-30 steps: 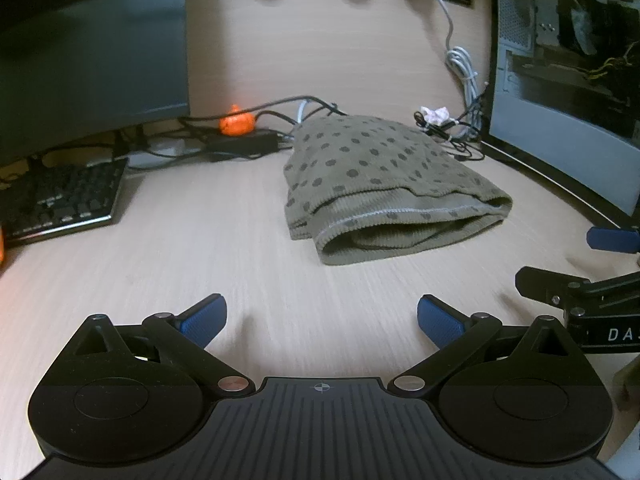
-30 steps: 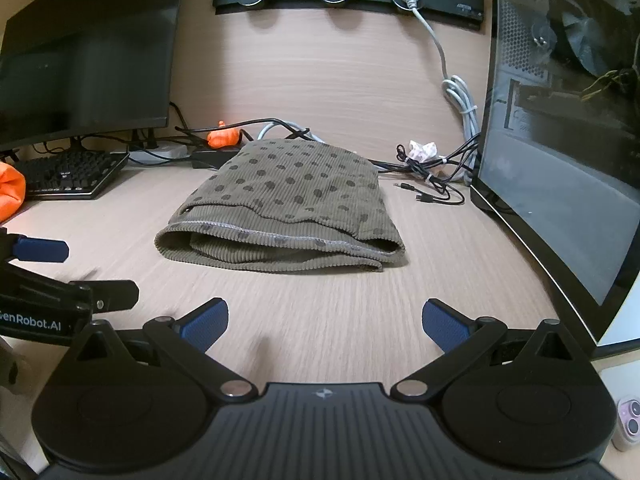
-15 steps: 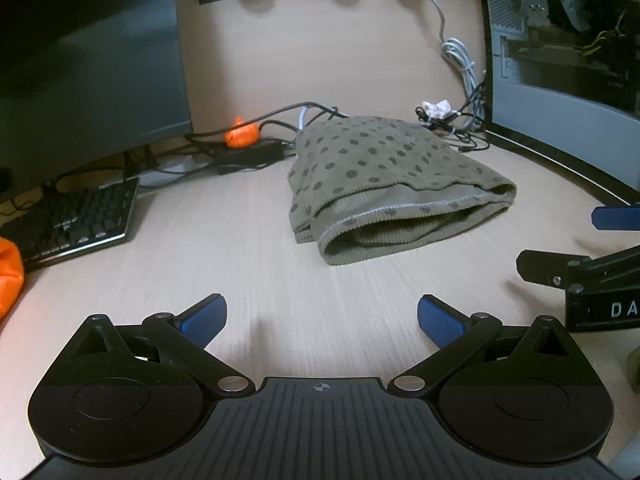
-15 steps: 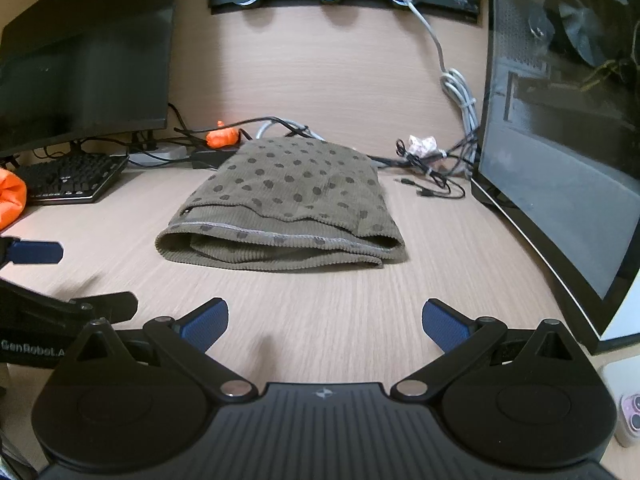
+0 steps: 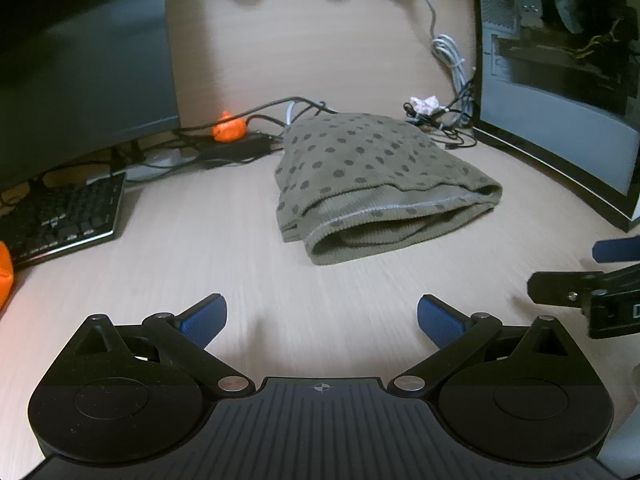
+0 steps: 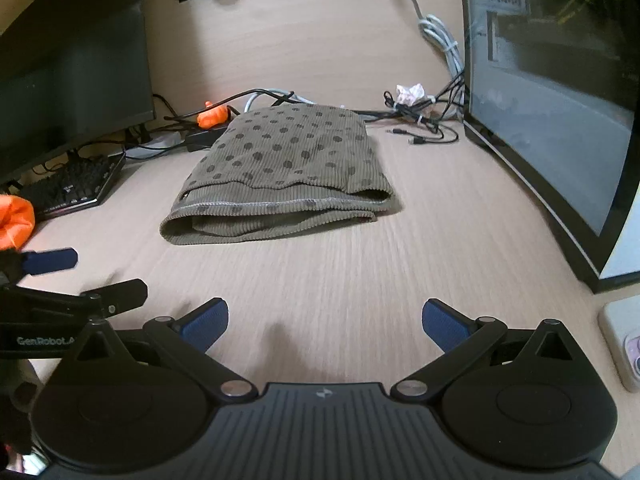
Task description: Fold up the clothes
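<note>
Corduroy, olive-brown and dark-dotted, is lying as a folded ribbed garment on the pale wood-grain desk, well ahead of the left gripper, whose blue-padded jaws are standing wide and empty. From the right wrist, the garment is sitting mid-desk, hem stitching facing the right gripper, jaws likewise gaping wide, holding nothing.

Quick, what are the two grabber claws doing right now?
Left gripper: open, holding nothing.
Right gripper: open, holding nothing.
</note>
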`<action>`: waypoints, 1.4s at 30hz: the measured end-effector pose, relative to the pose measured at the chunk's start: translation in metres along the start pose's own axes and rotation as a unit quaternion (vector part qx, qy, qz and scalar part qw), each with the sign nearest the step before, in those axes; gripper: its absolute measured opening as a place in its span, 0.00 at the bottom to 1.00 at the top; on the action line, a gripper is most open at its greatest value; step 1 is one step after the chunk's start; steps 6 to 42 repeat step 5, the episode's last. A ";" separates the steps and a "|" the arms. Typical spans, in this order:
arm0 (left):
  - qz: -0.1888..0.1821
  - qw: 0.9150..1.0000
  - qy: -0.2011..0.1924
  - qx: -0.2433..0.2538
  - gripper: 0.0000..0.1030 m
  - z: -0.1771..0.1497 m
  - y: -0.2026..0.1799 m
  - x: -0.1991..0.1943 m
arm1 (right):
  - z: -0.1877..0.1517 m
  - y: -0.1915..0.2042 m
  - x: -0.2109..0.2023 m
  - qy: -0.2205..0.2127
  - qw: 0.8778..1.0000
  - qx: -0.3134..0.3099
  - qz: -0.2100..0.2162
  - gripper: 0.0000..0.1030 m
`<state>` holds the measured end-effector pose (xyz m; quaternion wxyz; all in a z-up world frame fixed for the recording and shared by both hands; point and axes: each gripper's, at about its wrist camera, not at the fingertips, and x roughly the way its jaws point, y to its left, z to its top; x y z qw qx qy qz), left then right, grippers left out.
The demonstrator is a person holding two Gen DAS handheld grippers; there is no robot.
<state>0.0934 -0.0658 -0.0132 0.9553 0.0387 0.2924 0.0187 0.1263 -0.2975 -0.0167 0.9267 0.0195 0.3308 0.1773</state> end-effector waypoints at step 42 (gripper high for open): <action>-0.002 1.000 0.016 -0.016 1.00 0.002 0.008 0.003 | 0.011 -0.004 0.001 0.041 0.999 0.008 0.022 1.00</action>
